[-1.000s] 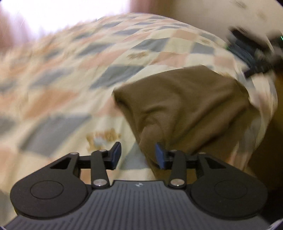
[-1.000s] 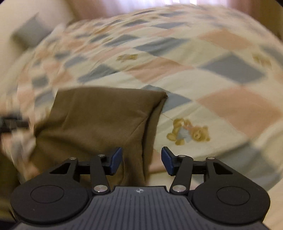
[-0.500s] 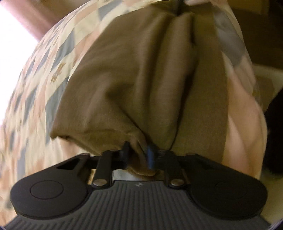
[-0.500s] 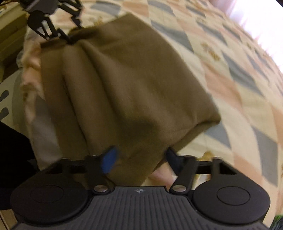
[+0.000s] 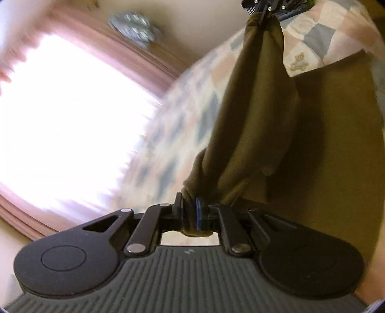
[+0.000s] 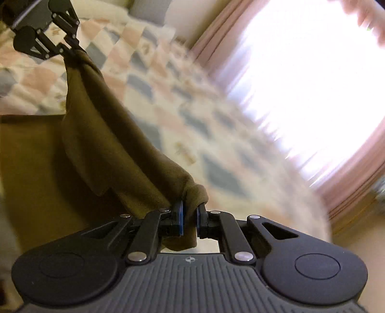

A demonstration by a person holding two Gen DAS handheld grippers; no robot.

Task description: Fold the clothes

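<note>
An olive-brown garment (image 5: 252, 120) hangs stretched between my two grippers, off the edge of the bed. In the left wrist view my left gripper (image 5: 190, 207) is shut on one bunched corner of it. The right gripper (image 5: 267, 9) pinches the far corner at the top of that view. In the right wrist view my right gripper (image 6: 190, 211) has its jaws closing on the other bunched corner of the garment (image 6: 101, 125), and the pads press the cloth. The left gripper (image 6: 68, 54) grips the far end at the upper left.
A patchwork quilt (image 5: 312, 38) with bear prints covers the bed (image 6: 144, 84). Below the quilt's edge is the bed's ochre side (image 5: 336, 144). A bright window (image 6: 312, 72) with pink curtains (image 5: 149, 60) lies beyond the bed.
Both grippers closed on corners of the garment and lifted it off the quilt. Both wrists rolled, so the views now tilt toward the window, with the cloth pulled taut between the grippers.
</note>
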